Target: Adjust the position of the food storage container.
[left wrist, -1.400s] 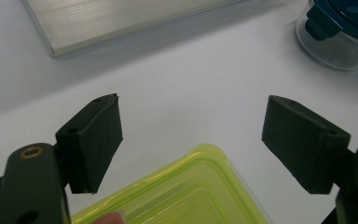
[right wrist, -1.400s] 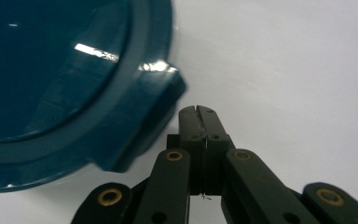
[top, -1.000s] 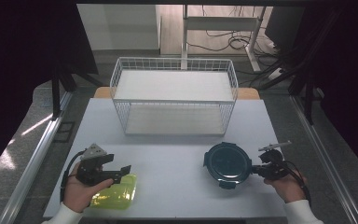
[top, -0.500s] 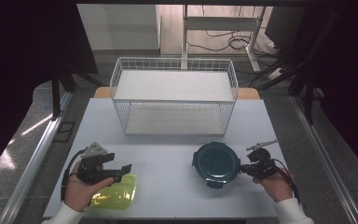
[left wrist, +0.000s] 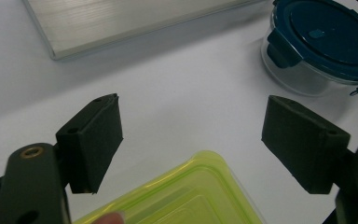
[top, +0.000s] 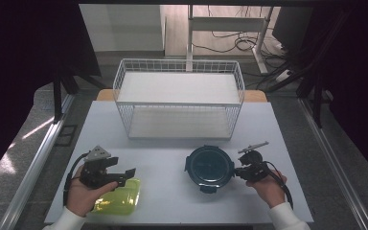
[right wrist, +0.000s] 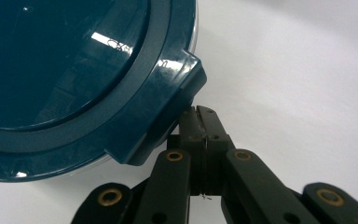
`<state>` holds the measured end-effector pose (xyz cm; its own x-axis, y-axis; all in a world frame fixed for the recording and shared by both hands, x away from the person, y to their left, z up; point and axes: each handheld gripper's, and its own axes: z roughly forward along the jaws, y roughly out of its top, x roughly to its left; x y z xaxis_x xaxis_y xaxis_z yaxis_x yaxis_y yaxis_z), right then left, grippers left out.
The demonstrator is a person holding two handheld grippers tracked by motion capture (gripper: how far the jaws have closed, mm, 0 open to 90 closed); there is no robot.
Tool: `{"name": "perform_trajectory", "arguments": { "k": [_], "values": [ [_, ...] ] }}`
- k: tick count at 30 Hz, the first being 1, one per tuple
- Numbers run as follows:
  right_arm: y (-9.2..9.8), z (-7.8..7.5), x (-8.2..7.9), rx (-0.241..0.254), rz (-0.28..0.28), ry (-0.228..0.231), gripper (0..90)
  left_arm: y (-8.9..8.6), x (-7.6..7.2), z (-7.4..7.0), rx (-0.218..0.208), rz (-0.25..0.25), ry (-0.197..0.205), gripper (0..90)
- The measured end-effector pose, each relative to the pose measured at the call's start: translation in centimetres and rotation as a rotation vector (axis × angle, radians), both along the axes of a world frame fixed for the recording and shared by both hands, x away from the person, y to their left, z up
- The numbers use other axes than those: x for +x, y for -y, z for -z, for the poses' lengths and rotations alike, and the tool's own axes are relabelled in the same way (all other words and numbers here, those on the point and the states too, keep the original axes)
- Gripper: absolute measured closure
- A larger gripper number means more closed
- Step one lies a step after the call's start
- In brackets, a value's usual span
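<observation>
A round glass container with a dark blue lid (top: pixel 210 166) (left wrist: pixel 326 42) (right wrist: pixel 65 70) stands on the white table (top: pixel 172 148), right of centre. My right gripper (top: pixel 238 171) (right wrist: pixel 198 116) is shut, nothing between its jaws, and its tips press against the lid's latch tab (right wrist: pixel 168 112) from the right. A yellow-green lidded box (top: pixel 117 199) (left wrist: pixel 191 196) lies at the front left. Just above its far edge, my left gripper (top: pixel 124 175) (left wrist: pixel 198 140) stays open wide with its jaws pointing right. A person's fingertip (left wrist: pixel 107 218) touches the box.
A white wire basket (top: pixel 179 98) with a pale base plate (left wrist: pixel 121 18) stands at the back middle of the table. Cables trail from both grippers. Dark floor and table legs lie beyond the table's edges.
My right gripper has moved left with its jaws shut, and the blue-lidded container has slid left ahead of it. The left gripper and the yellow-green box have kept still.
</observation>
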<state>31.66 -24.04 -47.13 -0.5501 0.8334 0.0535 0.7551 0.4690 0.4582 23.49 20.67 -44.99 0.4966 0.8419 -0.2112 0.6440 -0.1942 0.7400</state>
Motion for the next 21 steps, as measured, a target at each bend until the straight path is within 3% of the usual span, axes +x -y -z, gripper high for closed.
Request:
{"name": "perform_trajectory", "arguments": {
  "k": [21],
  "values": [
    [-7.0,0.4,0.3,-0.009,-0.093,-0.003,89.2,-0.1,0.2,0.1,0.000,0.001,-0.003,20.1]
  ]
}}
